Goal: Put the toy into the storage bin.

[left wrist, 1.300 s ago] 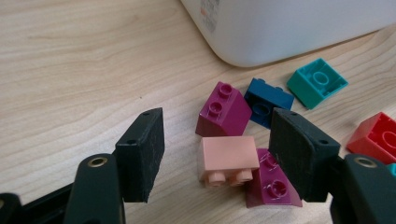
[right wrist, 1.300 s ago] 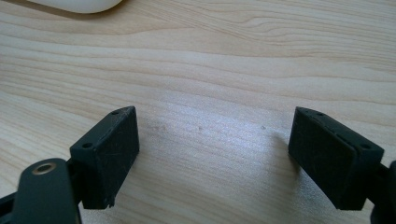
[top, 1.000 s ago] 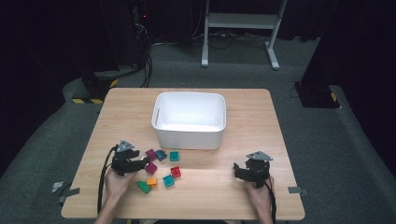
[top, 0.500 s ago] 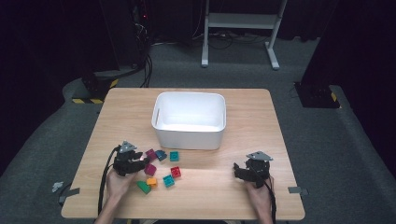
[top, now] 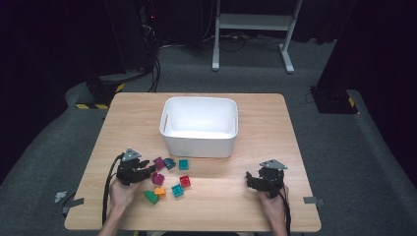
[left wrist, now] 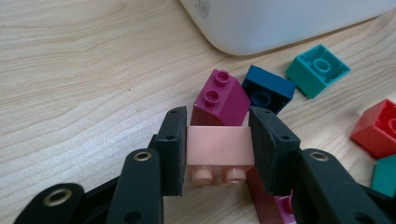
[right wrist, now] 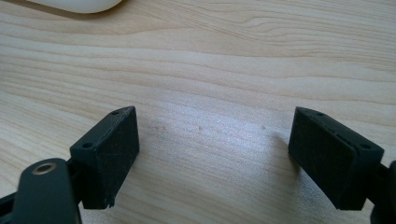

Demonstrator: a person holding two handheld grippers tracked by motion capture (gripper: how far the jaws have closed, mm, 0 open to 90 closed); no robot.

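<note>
My left gripper (left wrist: 217,135) is shut on a pale pink brick (left wrist: 219,147), held just above the table with its studs toward the camera. A magenta brick (left wrist: 220,98) lies tilted right behind it, and another magenta one (left wrist: 280,207) sits beneath the right jaw. In the high view the left gripper (top: 147,172) is at the left edge of the scattered bricks. My right gripper (top: 251,179) rests open on bare wood at the front right; its jaws (right wrist: 212,149) have nothing between them.
A white bin (top: 199,125) stands mid-table, its corner (left wrist: 289,23) close ahead of the left gripper. Loose bricks lie before it: dark blue (left wrist: 268,87), teal (left wrist: 317,70), red (left wrist: 376,128), plus orange (top: 160,191) and green (top: 151,197).
</note>
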